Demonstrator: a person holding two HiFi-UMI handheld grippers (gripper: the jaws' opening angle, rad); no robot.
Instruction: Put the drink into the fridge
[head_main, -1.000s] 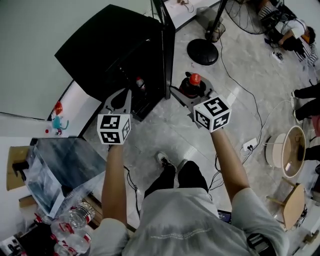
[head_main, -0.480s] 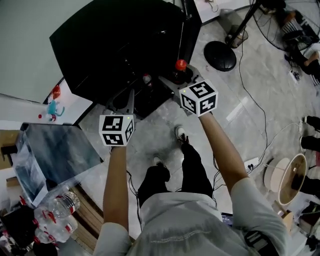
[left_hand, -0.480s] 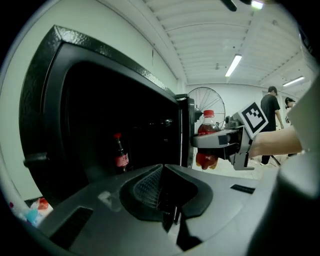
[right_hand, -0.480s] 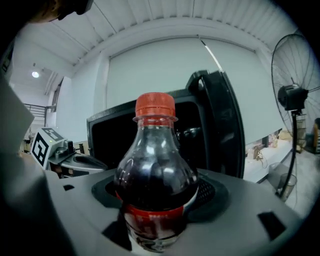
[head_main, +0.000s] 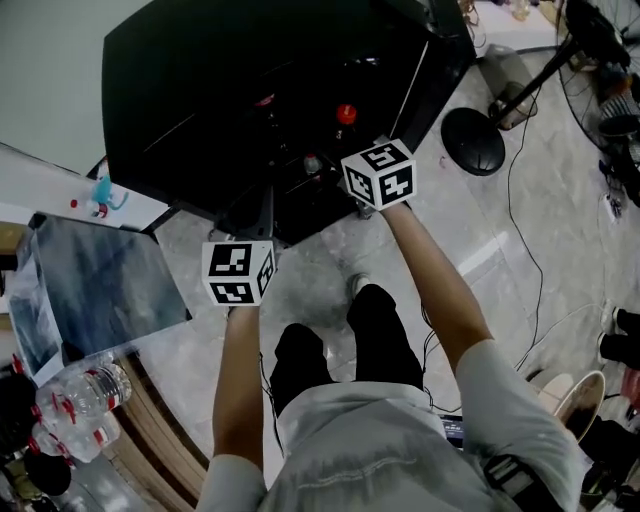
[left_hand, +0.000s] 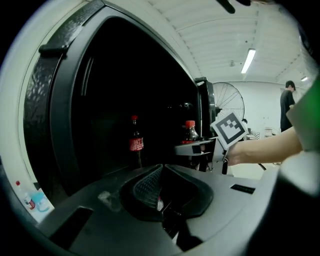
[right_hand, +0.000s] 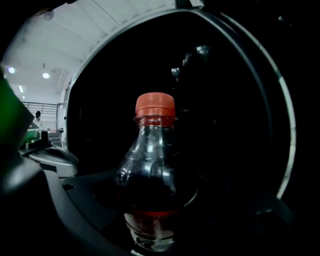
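Noted one clear bottle of dark drink, red-capped, upright, pinched low in the right gripper at the mouth of the black fridge. Found the left gripper pressed together on nothing, nearer and left. Counted two such bottles: second bottle standing deeper inside, left.

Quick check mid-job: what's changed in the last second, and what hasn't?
The person has stepped up to the fridge, which now fills the top of the head view. The right gripper has carried the cola bottle forward, from beside the fridge up to its dark open front. Unchanged: the bottle stays clamped in the right gripper, the left gripper trails behind, shut and empty, and a second bottle stands inside the fridge.
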